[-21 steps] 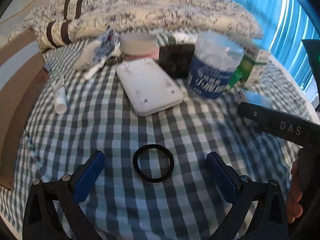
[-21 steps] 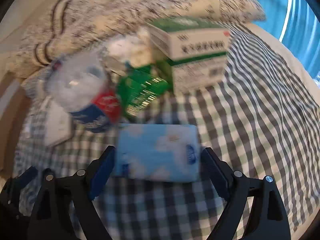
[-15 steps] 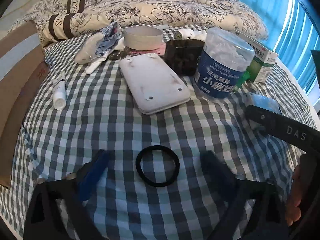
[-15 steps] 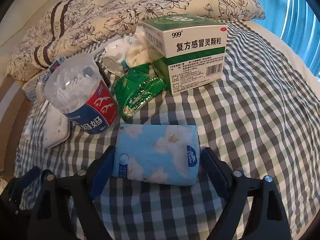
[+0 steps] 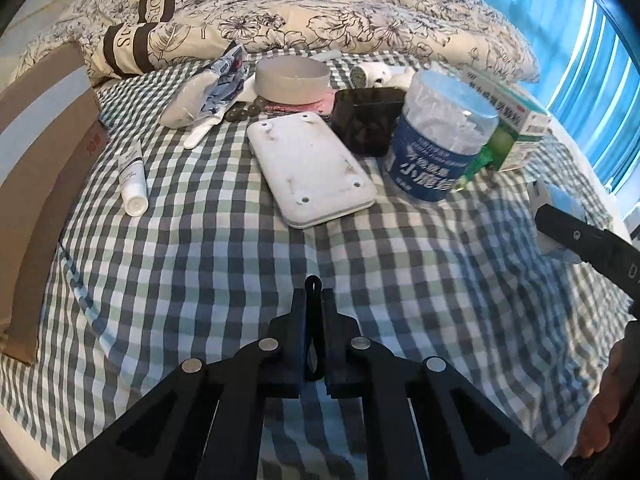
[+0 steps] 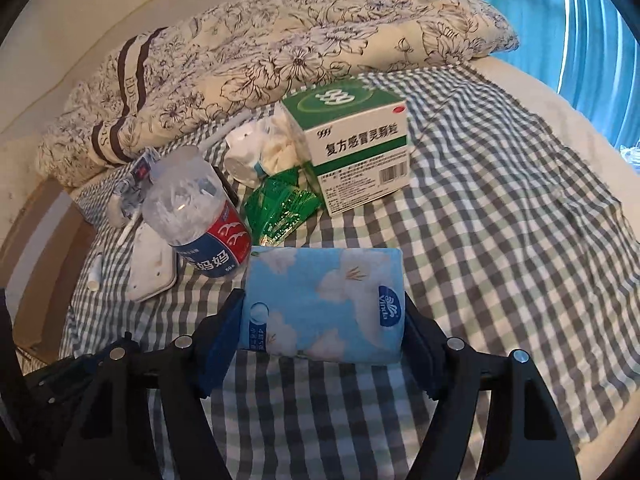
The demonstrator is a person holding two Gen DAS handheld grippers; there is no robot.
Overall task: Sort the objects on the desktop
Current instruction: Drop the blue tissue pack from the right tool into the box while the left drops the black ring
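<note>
Since earlier, left gripper (image 5: pixel 314 312) fingers pinched the thin black ring (image 5: pixel 313 286); right gripper (image 6: pixel 322 314) fingers clasp the blue tissue pack (image 6: pixel 320 300); the rest lies unsorted on the bed.

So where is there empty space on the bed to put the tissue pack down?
The checked sheet is bare right of the green medicine box and tissue pack. It is also bare between the left gripper and the white case. Near the pillow it is crowded.

green-grey checked sheet (image 6: pixel 500 208), sky-blue tissue pack (image 6: pixel 324 300) with white flowers, green-white box (image 6: pixel 356 140), cream floral quilt (image 6: pixel 280 44).
</note>
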